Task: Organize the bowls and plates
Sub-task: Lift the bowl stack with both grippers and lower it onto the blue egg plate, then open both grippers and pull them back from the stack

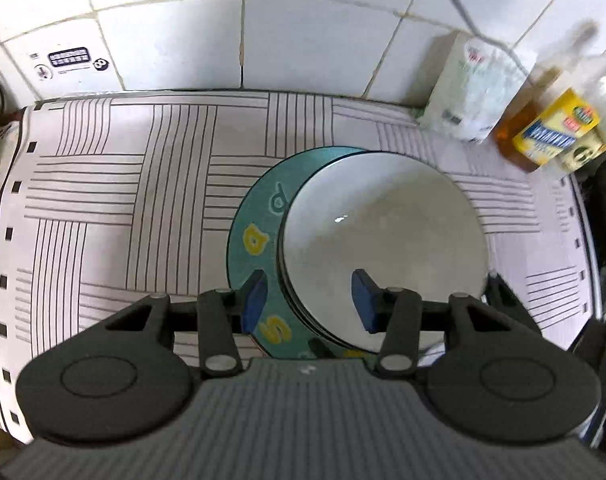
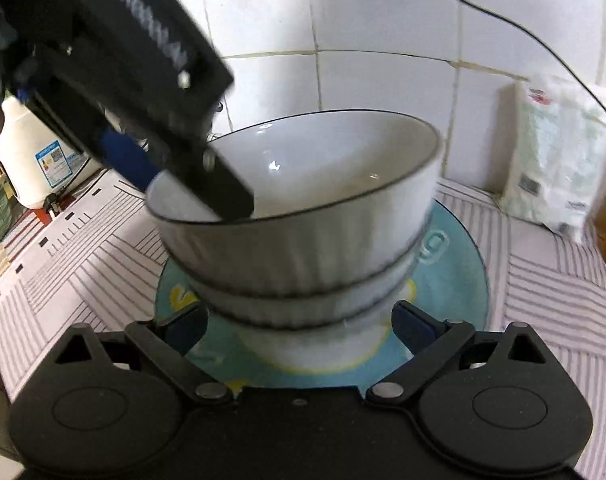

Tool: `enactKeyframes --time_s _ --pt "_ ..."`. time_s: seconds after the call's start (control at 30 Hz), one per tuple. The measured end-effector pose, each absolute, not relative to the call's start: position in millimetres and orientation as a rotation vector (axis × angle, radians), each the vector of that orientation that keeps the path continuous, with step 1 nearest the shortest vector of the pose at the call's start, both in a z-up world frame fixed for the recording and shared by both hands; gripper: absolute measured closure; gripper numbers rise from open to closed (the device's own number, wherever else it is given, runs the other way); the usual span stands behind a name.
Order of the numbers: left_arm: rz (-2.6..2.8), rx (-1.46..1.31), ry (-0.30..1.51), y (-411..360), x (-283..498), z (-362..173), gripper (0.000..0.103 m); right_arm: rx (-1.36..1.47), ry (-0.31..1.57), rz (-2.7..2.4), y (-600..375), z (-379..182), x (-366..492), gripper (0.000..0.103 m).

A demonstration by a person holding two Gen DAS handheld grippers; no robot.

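Centre of the right wrist view: three white ribbed ceramic bowls with thin dark rims (image 2: 303,216), nested in a stack on a round teal plate printed with yellow letters (image 2: 455,276), itself flat on a white tablecloth with grey line blocks (image 2: 83,264). Top bowl tilted, its left rim higher off the stack. From the upper left of that frame, the left gripper (image 2: 191,184) reaching down over the top bowl's left rim, one black finger (image 2: 227,188) inside the bowl and a blue pad outside; jaws straddling the rim with a gap between them, though firm contact hard to judge through the motion blur. Lower edge of the frame: the right gripper (image 2: 299,326), fingers spread wide on either side of the stack's base, touching nothing.

In the left wrist view, seen from above: the same bowl interior (image 1: 383,240) right of centre, teal plate (image 1: 255,216) showing to its left, blue pads (image 1: 255,300) set apart across the near rim. Upper right of this frame: a white plastic packet (image 1: 471,92) and an amber bottle with a yellow label (image 1: 543,128) against the white tiled wall (image 1: 303,40). Left edge of the right wrist view: a white jug with a blue label (image 2: 31,160).
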State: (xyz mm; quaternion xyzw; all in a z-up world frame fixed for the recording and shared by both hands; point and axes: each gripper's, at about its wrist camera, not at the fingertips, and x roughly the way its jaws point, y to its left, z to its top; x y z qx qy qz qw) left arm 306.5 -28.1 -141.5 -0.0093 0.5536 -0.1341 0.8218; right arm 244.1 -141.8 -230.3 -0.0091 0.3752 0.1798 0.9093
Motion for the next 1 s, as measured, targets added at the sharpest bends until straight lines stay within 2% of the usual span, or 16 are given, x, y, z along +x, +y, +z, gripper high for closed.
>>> enactKeyframes --time_s 0.4,0.57,0.77,1.0 --pt "-0.257 0.051 1.001 -25 227 -90 0.054 -0.161 0.722 0.3 -152 -177 188 0.003" --pt "-0.255 0.088 0.954 -7 196 -65 0.048 -0.148 0.701 0.227 -160 -163 172 0.003" --pt "-0.243 0.111 0.894 12 158 -35 0.038 0.004 0.695 0.122 -168 -134 148 0.003" --pt "-0.227 0.131 0.849 20 114 -15 0.013 0.076 0.708 -0.008 -173 -94 108 0.002"
